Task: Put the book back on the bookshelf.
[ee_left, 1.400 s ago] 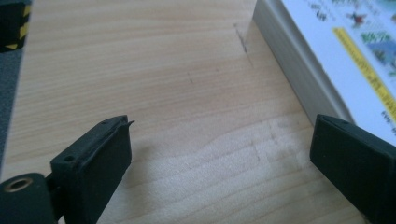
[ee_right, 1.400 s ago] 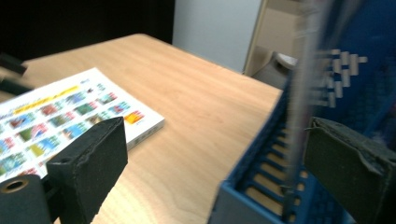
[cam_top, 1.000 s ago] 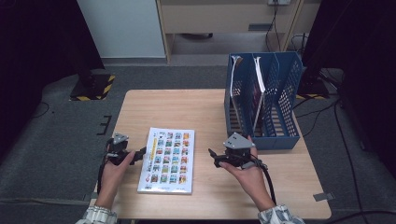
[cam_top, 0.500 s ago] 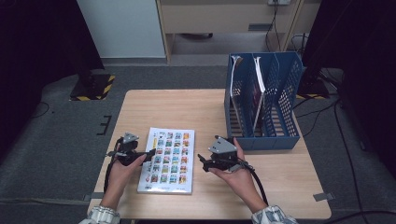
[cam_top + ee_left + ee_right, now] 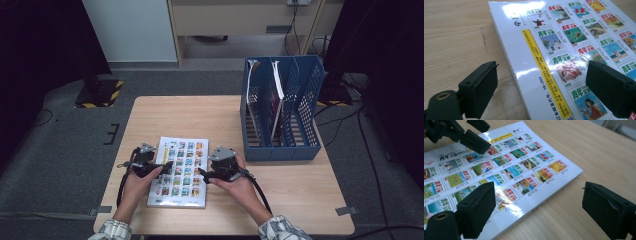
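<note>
A glossy book [image 5: 182,156] with a grid of small colour pictures lies flat on the wooden table [image 5: 200,115], near its front. My left gripper [image 5: 166,165] stands open at the book's left side. In the left gripper view the book [image 5: 564,37] runs up between the jaws of this gripper [image 5: 544,90], one jaw over bare wood and the other over the cover. My right gripper [image 5: 203,174] is open at the book's right edge. In the right gripper view that gripper [image 5: 542,211] straddles the edge of the book [image 5: 519,157], and the left gripper [image 5: 471,137] shows at the top left.
A blue mesh file rack [image 5: 280,150] stands at the table's back right with thin folders upright in its slots. Bare wood stretches behind the book and to the right of my right hand. Cables trail from both grippers toward the front edge.
Both hands have moved inward toward the book. The left gripper slid right to the left edge; the right gripper came left and lower to the right edge. The book lies where it was.
</note>
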Motion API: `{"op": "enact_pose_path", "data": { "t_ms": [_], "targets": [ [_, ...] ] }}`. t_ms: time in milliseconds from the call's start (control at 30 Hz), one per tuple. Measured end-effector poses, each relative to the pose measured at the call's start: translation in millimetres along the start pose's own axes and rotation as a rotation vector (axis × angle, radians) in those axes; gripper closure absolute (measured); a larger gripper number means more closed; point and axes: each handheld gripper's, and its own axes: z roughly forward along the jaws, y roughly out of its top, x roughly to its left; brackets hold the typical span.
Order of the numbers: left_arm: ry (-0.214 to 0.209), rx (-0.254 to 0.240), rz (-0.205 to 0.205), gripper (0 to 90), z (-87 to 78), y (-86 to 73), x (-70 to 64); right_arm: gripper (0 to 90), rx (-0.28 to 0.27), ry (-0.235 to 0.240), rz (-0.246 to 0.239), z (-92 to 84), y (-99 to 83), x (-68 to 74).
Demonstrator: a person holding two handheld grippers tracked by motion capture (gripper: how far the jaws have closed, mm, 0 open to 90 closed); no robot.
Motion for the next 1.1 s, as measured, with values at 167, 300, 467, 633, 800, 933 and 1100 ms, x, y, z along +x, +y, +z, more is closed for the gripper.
{"op": "enact_pose_path", "data": {
  "t_ms": [167, 300, 467, 633, 800, 933, 1100],
  "targets": [
    [0.0, 0.013, -0.005, 10.2, 3.5, -1.6, 0.5, 8.8, 0.048, 0.064, 0.111, 10.8, -5.2, -5.2],
    [-0.004, 0.004, -0.025, 9.6, 4.5, -3.0, 2.0, 8.5, 0.079, 0.103, 0.129, 13.7, -9.9, -7.8],
    [-0.017, -0.002, -0.043, 9.4, 6.3, -4.2, 4.4, 10.2, 0.104, 0.121, 0.159, 20.0, -16.7, -7.1],
    [-0.055, 0.001, -0.068, 9.4, 8.6, -5.1, 4.9, 9.4, 0.12, 0.124, 0.17, 23.9, -19.4, -4.8],
    [-0.088, 0.006, -0.06, 8.9, 10.7, -4.6, 2.2, 8.5, 0.126, 0.137, 0.179, 26.9, -20.8, -1.3],
    [-0.091, -0.006, -0.055, 7.6, 12.5, -5.2, 2.2, 8.2, 0.124, 0.142, 0.188, 28.6, -21.5, -0.6],
    [-0.097, -0.028, -0.049, 5.1, 15.8, -5.4, 2.6, 7.5, 0.124, 0.162, 0.213, 30.9, -22.4, 1.5]
  ]
}}
